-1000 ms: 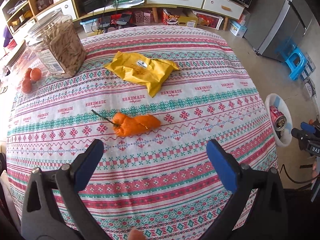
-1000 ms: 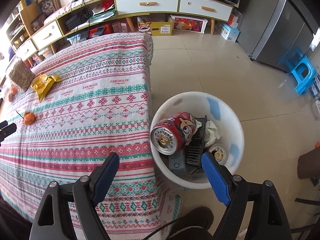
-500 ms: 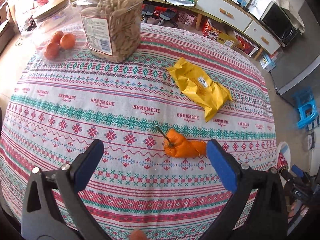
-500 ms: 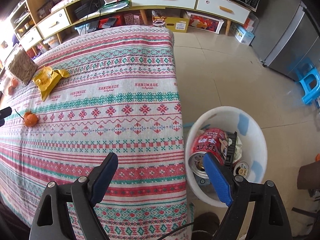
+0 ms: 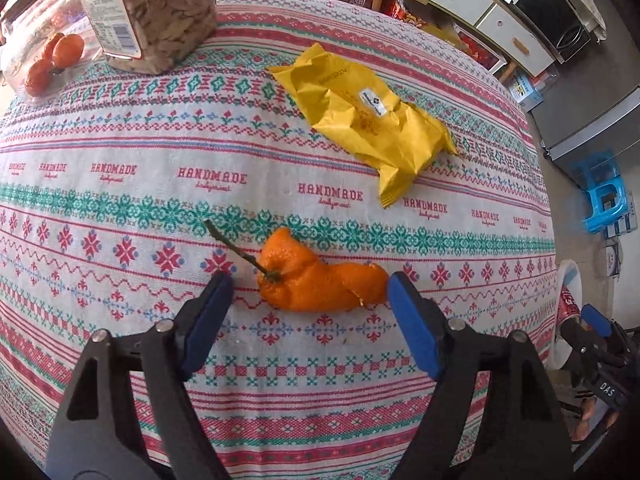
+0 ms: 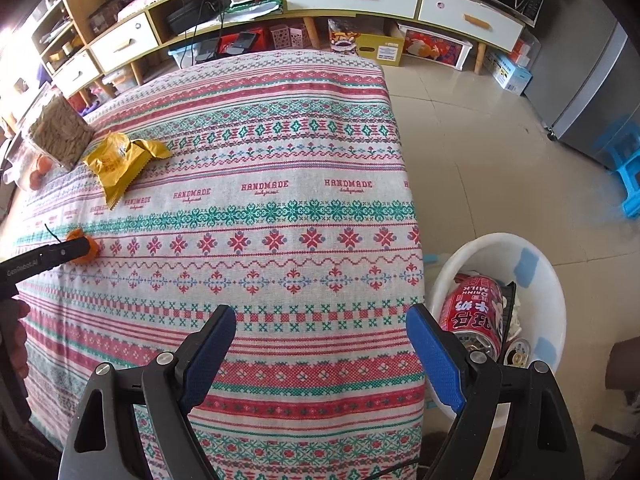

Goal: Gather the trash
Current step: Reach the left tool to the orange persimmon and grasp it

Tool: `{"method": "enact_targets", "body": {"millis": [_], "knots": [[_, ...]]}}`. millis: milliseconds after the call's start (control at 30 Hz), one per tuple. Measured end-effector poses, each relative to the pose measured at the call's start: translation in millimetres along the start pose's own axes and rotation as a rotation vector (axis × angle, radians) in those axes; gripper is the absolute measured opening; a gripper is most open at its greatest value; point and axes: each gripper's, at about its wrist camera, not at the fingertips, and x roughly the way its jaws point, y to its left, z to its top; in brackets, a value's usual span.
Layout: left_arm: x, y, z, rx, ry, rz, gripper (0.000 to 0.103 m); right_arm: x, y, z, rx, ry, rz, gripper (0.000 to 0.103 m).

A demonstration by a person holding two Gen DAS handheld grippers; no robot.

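Left claw: my left claw (image 5: 308, 292) points down at the counter (image 5: 120, 152), its jaws closing around the orange peel (image 5: 316, 280), pads not yet pressing.
Orange peel: lies on the patterned cloth, stem toward the far left.
Yellow wrapper (image 5: 368, 120): farther back, apart from the peel.
Right claw: my right claw (image 6: 320, 332) hangs wide and empty over the counter's edge.
Bin: white bin (image 6: 556, 280) on the floor, red can (image 6: 476, 312) inside.

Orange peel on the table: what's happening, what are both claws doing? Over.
Left gripper closing around the peel, pads not yet touching. Right gripper open, empty, above the table edge by the bin. Wrapper waiting. Nothing in the way.
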Motion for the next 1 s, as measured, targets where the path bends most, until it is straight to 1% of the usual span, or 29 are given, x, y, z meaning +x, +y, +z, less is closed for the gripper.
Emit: {"method": "enact_targets", "body": {"millis": [33, 100, 233, 300, 333, 367, 500, 567, 700, 900, 1000], "knots": [[0, -2, 0, 0.006, -0.01, 0.01, 0.074, -1, -1, 0, 0.002, -0.001, -0.002, 0.088], [3, -5, 2, 0.03, -0.02, 0.016, 0.06, -3, -6, -1, 0.009, -0.007, -0.004, 0.088], [8, -14, 2, 0.084, -0.03, 0.046, 0.052, -9, -17, -4, 0.045, -0.013, 0.012, 0.088], [7, -16, 1, 0.094, -0.034, 0.054, 0.046, -12, -23, -7, 0.061, -0.012, 0.013, 0.088], [5, -16, 1, 0.095, -0.035, 0.055, 0.041, -13, -25, -9, 0.064, -0.011, 0.011, 0.088], [4, -16, 0, 0.091, -0.034, 0.049, 0.039, -14, -27, -11, 0.064, -0.012, 0.01, 0.088], [-9, -2, -6, 0.053, -0.023, 0.021, 0.035, -17, -34, -17, 0.059, -0.011, -0.009, 0.088], [-20, 5, -13, 0.039, -0.03, 0.004, 0.035, -18, -38, -18, 0.067, -0.01, -0.015, 0.088], [-34, 15, -15, 0.022, -0.049, -0.02, 0.035, -20, -42, -20, 0.081, -0.014, -0.015, 0.088], [-49, 24, -21, 0.027, -0.062, -0.041, 0.035, -19, -36, -20, 0.074, -0.012, -0.009, 0.088], [-54, 23, -20, 0.046, -0.077, -0.035, 0.035, -18, -31, -19, 0.068, -0.014, -0.003, 0.088]]}}
